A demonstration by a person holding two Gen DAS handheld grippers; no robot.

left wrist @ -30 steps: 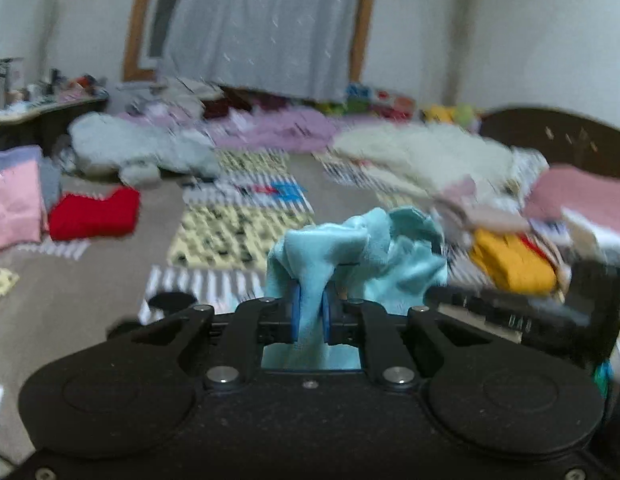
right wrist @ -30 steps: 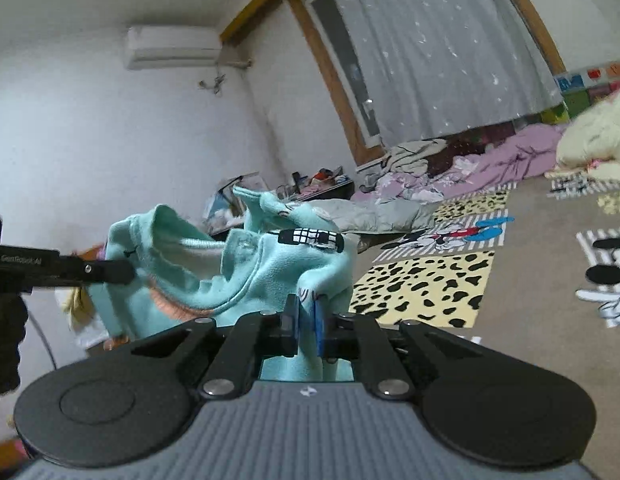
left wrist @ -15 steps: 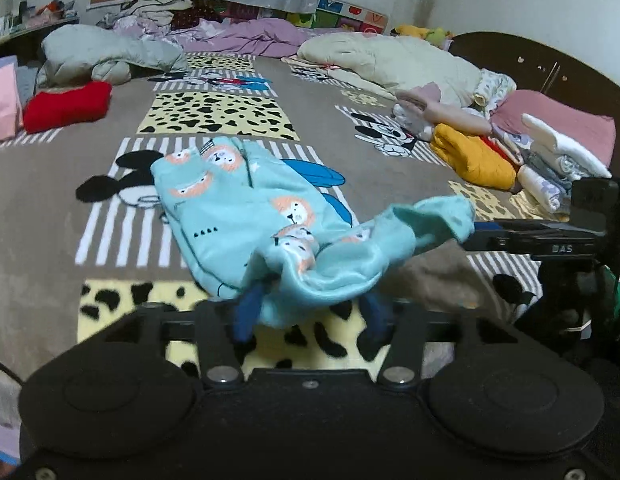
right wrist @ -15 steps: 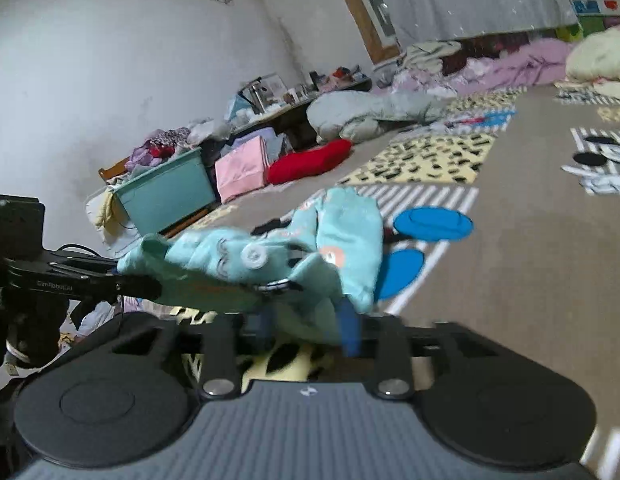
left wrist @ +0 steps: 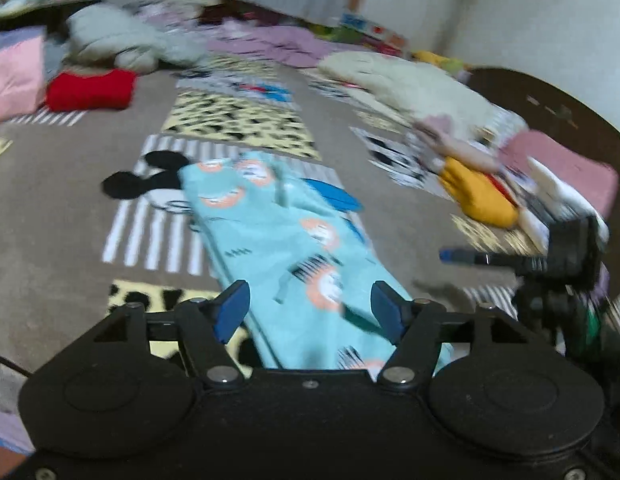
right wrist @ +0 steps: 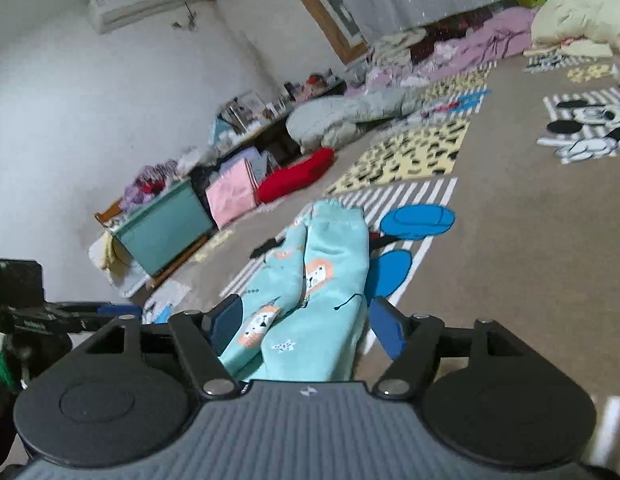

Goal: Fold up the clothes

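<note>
Left wrist view: the left gripper (left wrist: 310, 312) has its jaws apart and opening, pads clear of cloth. The turquoise lion-print trousers (left wrist: 278, 232) lie flat on the patterned blanket (left wrist: 50, 208), stretching ahead from between the jaws.

Right wrist view: the right gripper (right wrist: 306, 326) is likewise opening, unclamped; the trousers' (right wrist: 325, 264) legs run forward between its jaws.

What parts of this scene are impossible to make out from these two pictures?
- Near end of the turquoise lion-print trousers: hidden behind the left gripper body, left wrist view; likewise behind the right gripper, right wrist view.
- Clothes pile by the yellow garment: blurred.
- Clutter on the far shelf: too small.
</note>
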